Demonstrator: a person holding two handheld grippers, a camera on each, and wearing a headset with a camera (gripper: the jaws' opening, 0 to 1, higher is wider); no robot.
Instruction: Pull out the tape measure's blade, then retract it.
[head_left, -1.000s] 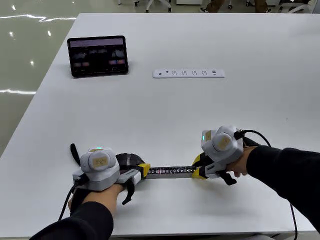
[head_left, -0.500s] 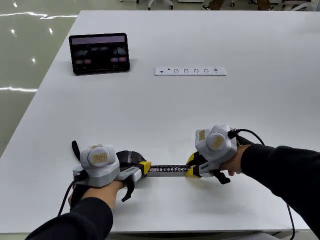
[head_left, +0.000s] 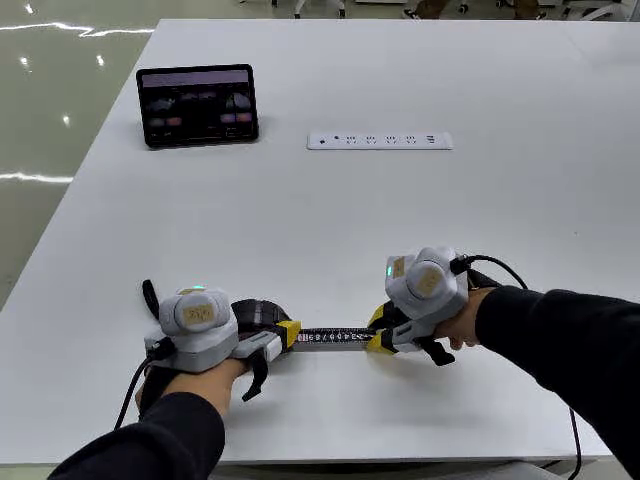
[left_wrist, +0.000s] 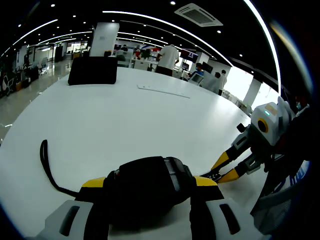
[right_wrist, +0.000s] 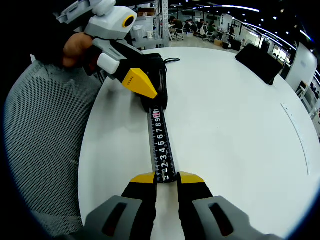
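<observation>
The tape measure's black case (head_left: 260, 318) lies near the table's front edge, and my left gripper (head_left: 286, 334) is shut on it from both sides. In the left gripper view the case (left_wrist: 150, 187) sits between the yellow-tipped jaws. A short length of blade (head_left: 335, 337) runs to the right, flat along the table. My right gripper (head_left: 377, 336) is shut on the blade's end. The right gripper view shows the blade (right_wrist: 161, 145) with numbers up to about ten, pinched at my right gripper (right_wrist: 166, 178), leading back to the case (right_wrist: 156, 97).
A dark tablet (head_left: 197, 105) stands at the back left and a white power strip (head_left: 380, 141) lies at the back middle. The case's black strap (head_left: 150, 300) trails to the left. The white table's front edge (head_left: 400, 455) runs just under both hands.
My right gripper has moved left toward the case with the blade's end in it, so the exposed blade is shorter. The left gripper and case have stayed put.
</observation>
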